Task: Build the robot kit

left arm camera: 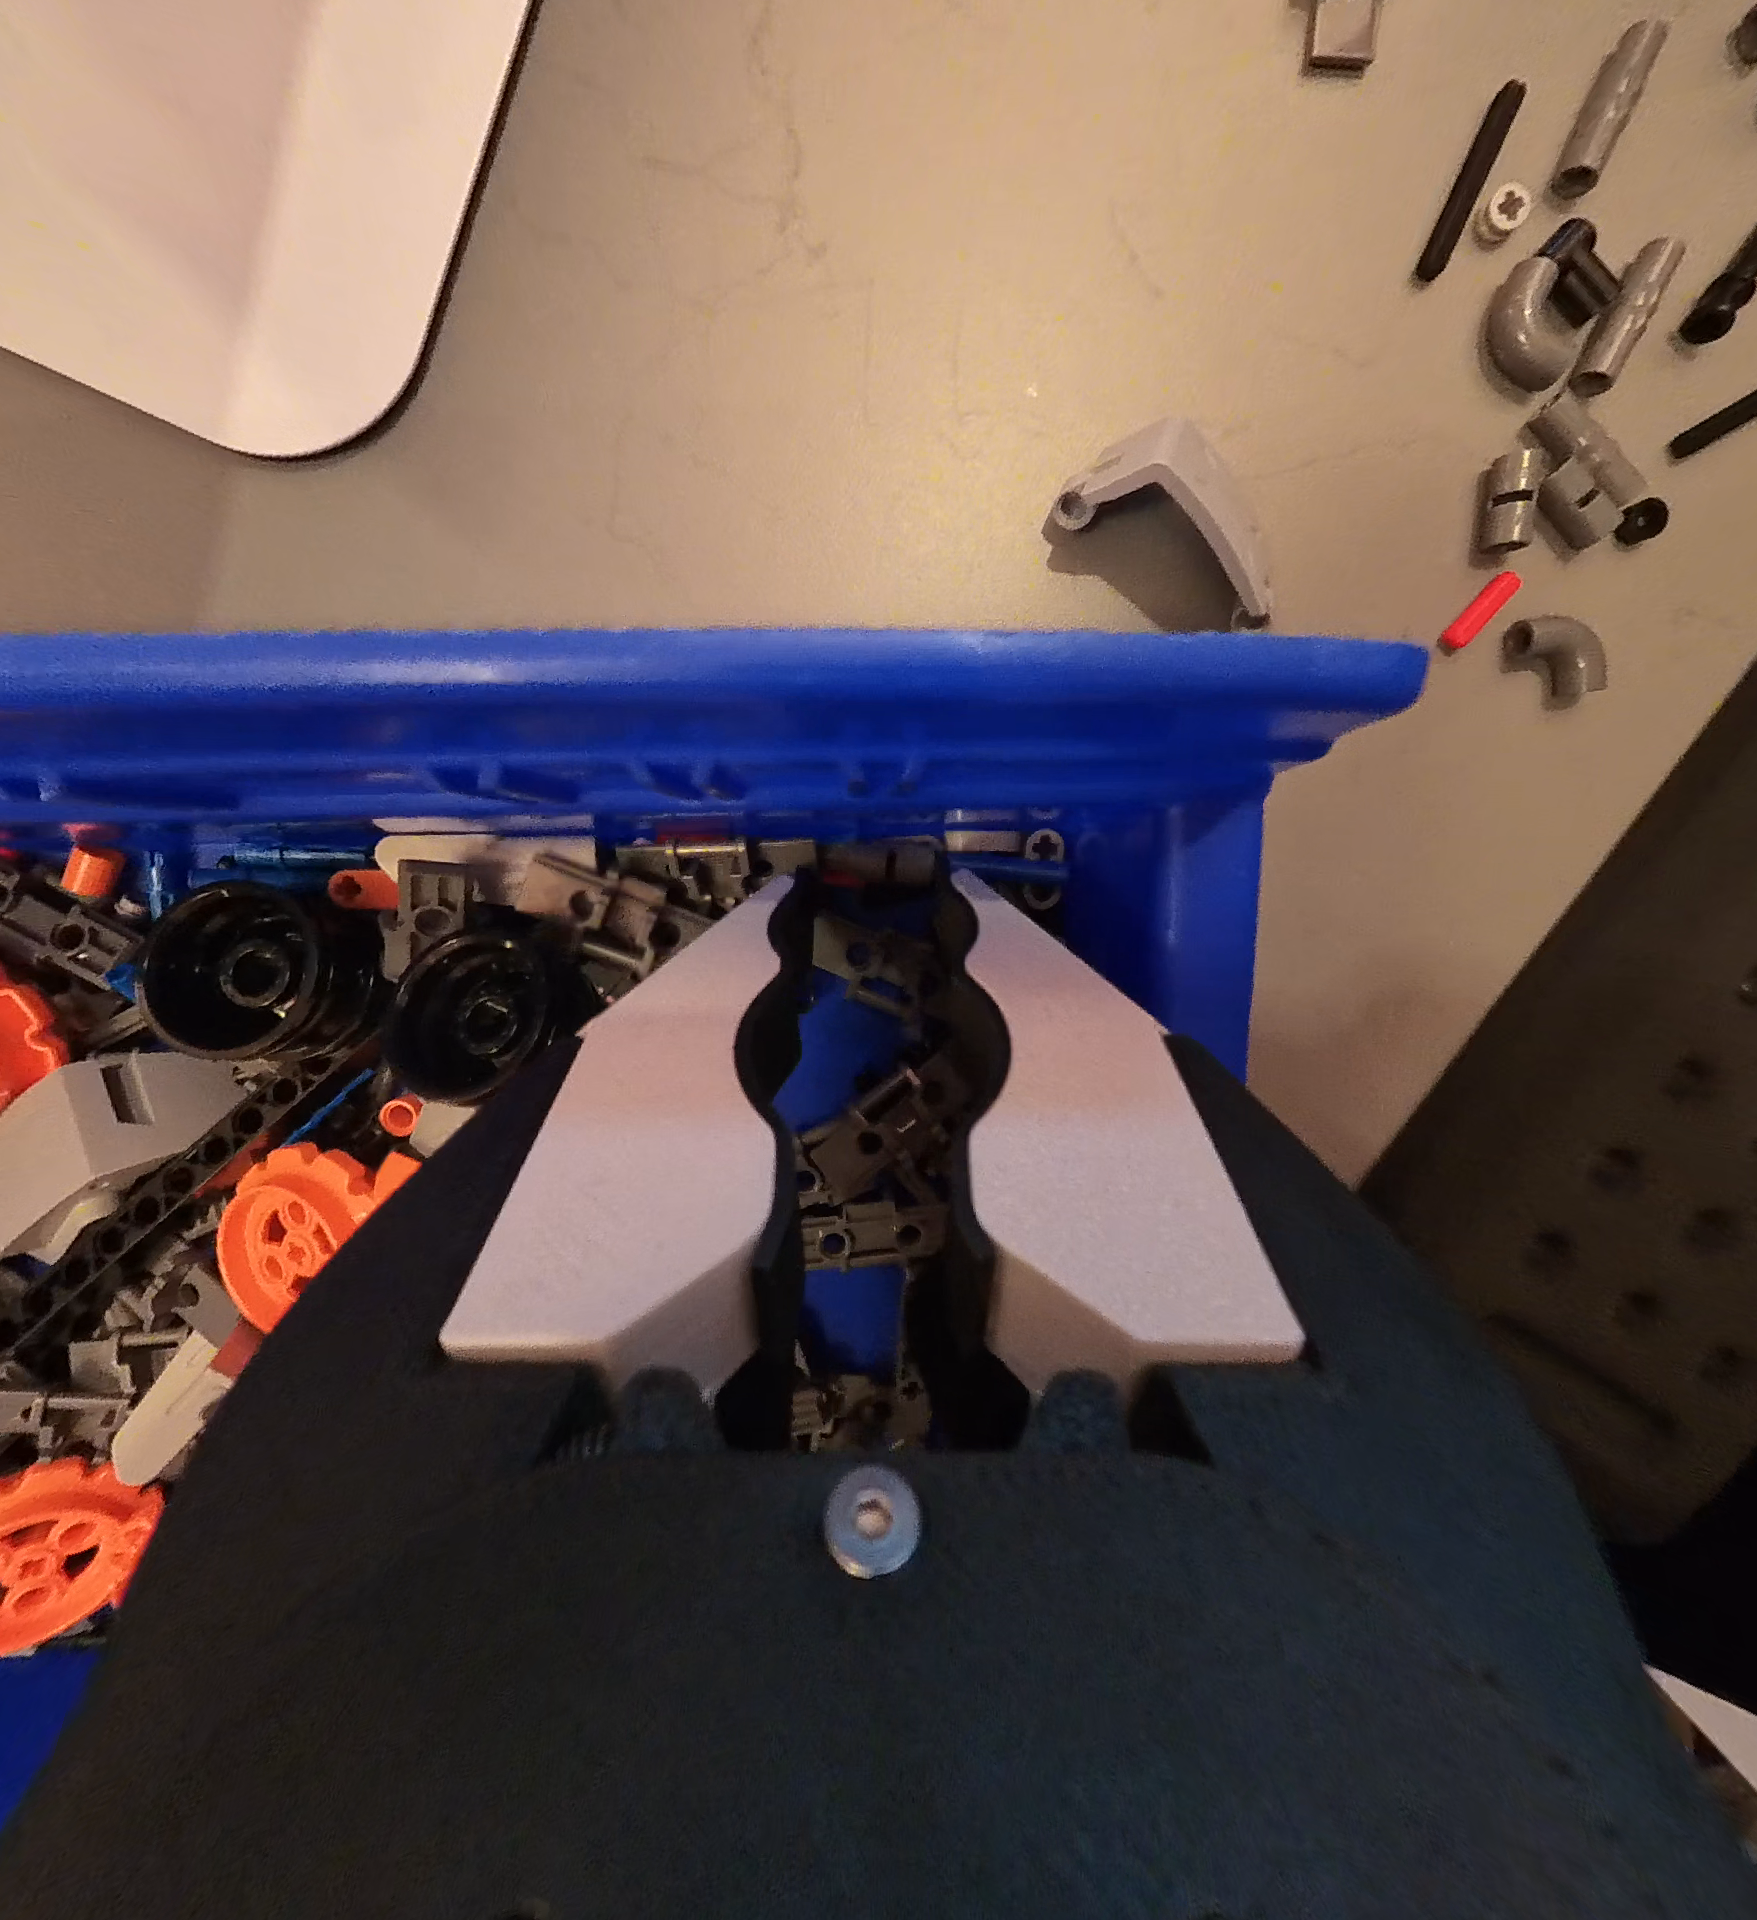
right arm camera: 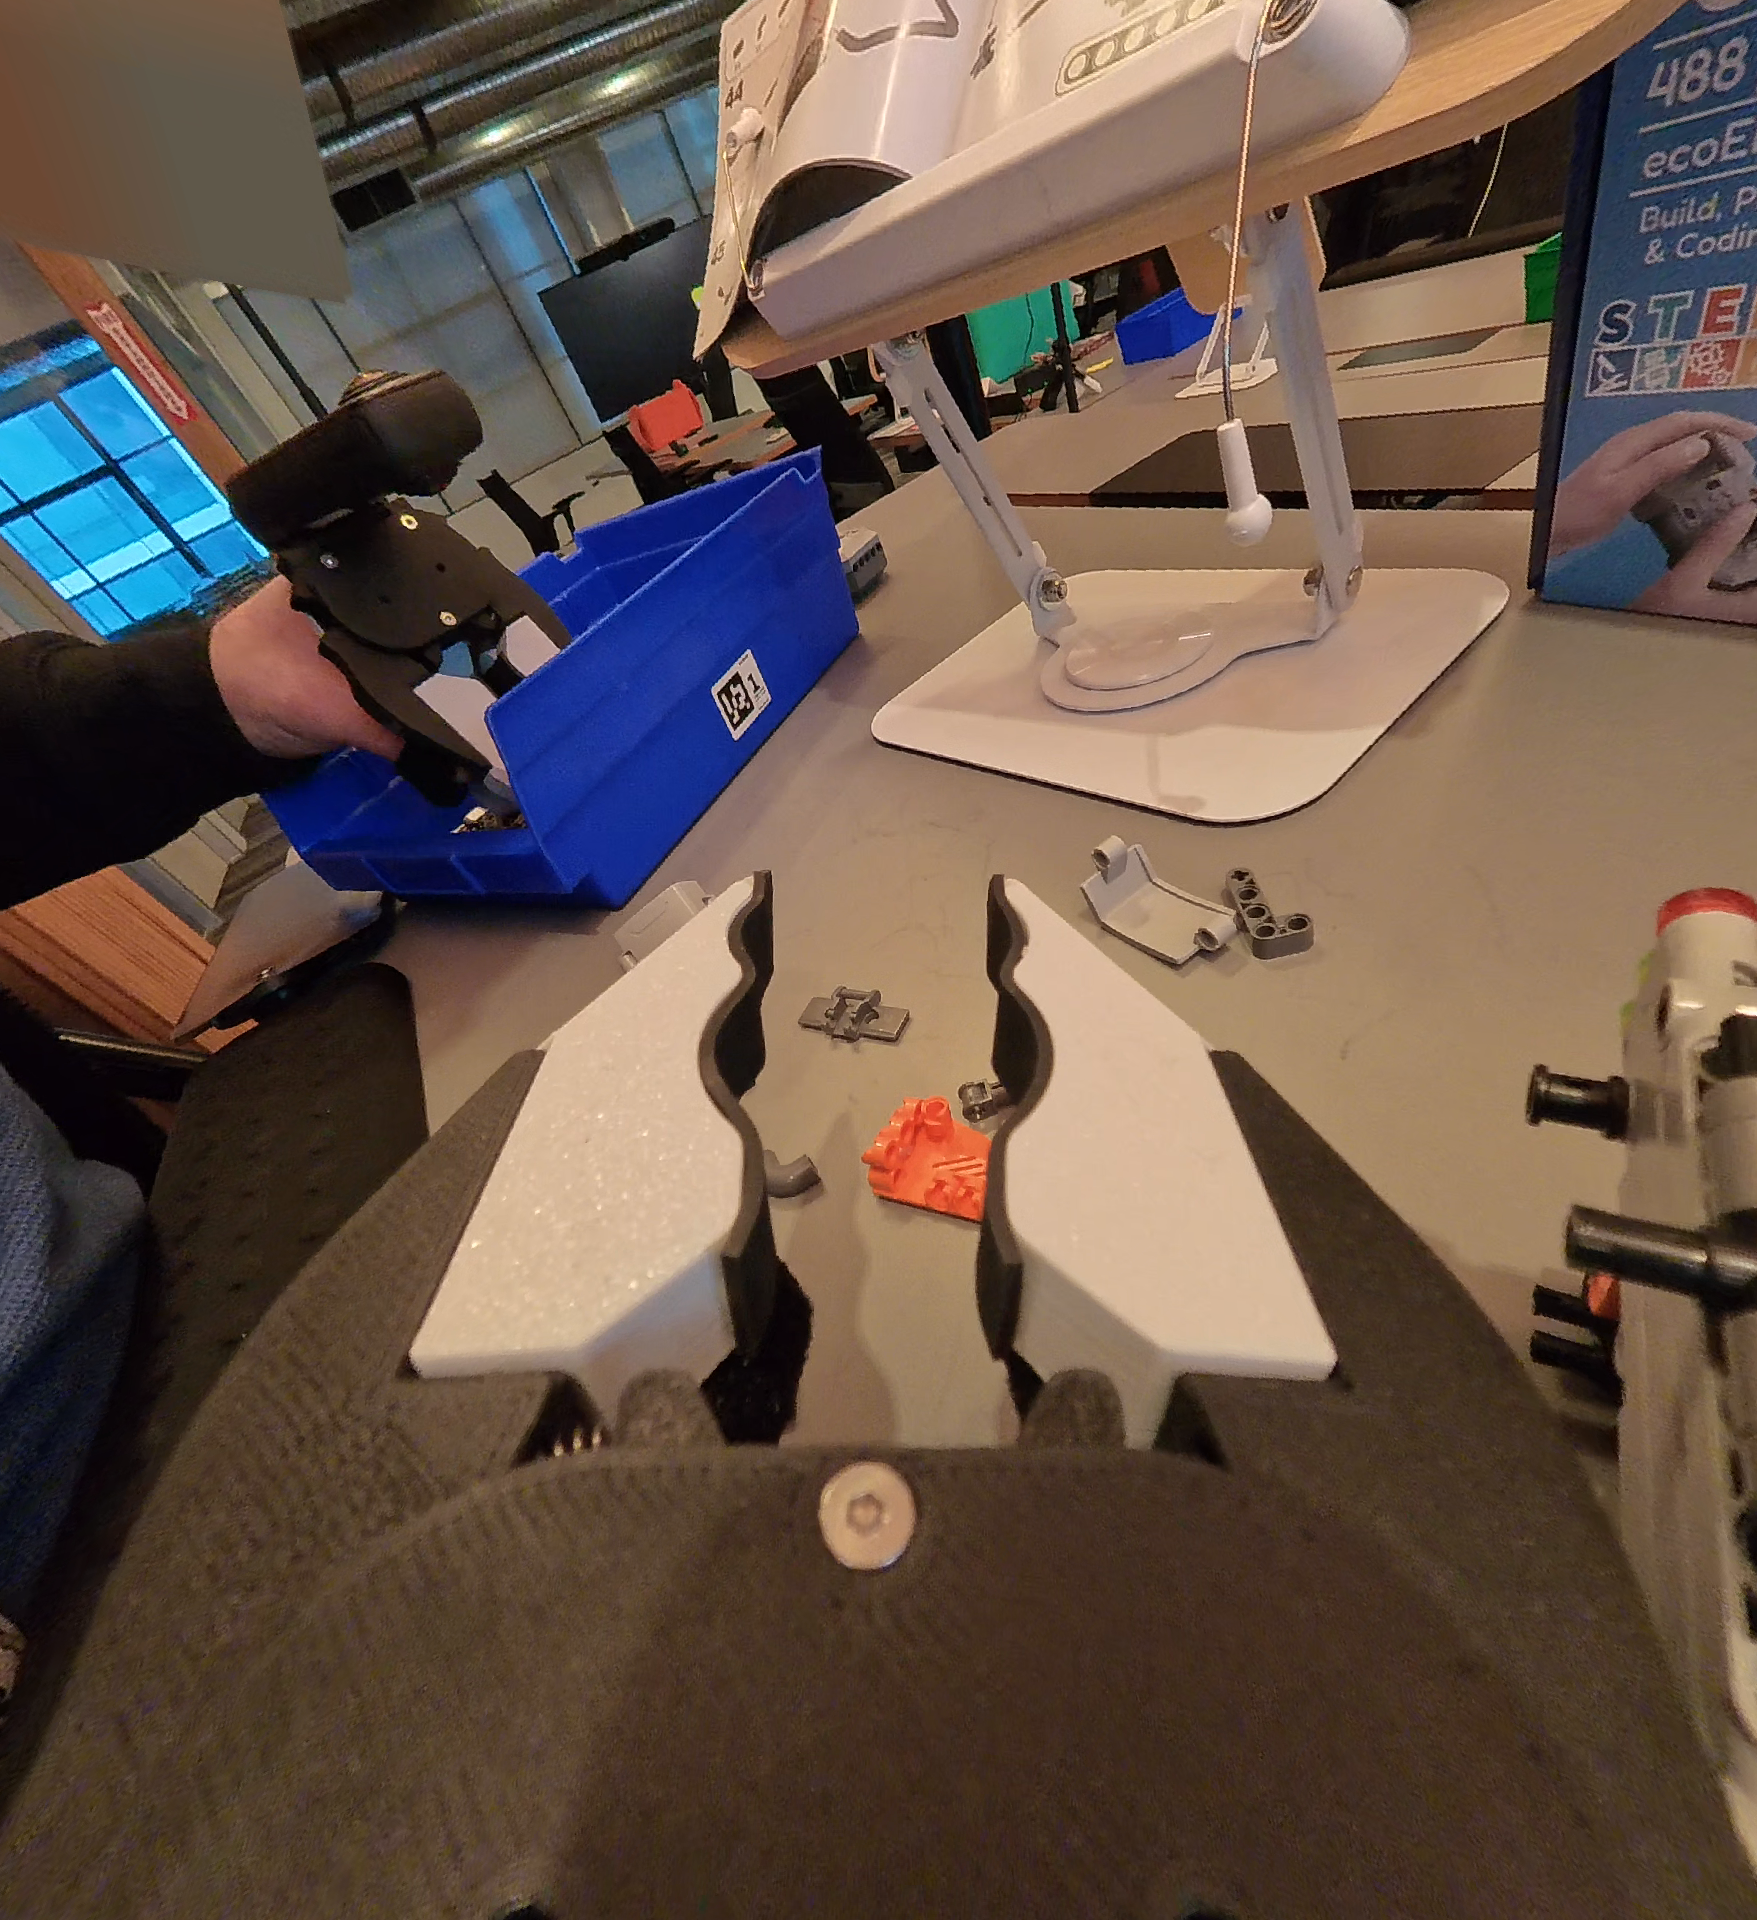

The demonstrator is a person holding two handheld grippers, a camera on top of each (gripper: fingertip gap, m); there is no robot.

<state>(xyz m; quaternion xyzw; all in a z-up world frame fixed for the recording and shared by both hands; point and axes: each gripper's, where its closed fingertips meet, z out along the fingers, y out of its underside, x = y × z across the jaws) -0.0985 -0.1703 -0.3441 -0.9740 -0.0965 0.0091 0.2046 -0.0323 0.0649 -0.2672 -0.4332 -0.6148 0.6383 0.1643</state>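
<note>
The left tool (left arm camera: 874, 883) reaches down into a blue bin (left arm camera: 645, 686), its fingers a narrow gap apart, tips over a heap of dark grey links (left arm camera: 879, 1122). I cannot tell whether it grips any piece. Orange wheels (left arm camera: 282, 1236) and black wheels (left arm camera: 250, 971) lie in the bin to its left. Beyond the bin, a grey curved panel (left arm camera: 1175, 509) and small grey connectors (left arm camera: 1560, 478) rest on the grey surface (left arm camera: 801, 364).

The right tool (right arm camera: 879, 904) hovers over the surface with fingers spread, holding nothing. Between them lie an orange piece (right arm camera: 931, 1158) and a grey link (right arm camera: 853, 1015). A white stand (right arm camera: 1196, 675) sits farther back, and a partly built grey model (right arm camera: 1736, 1299) is close on the right.
</note>
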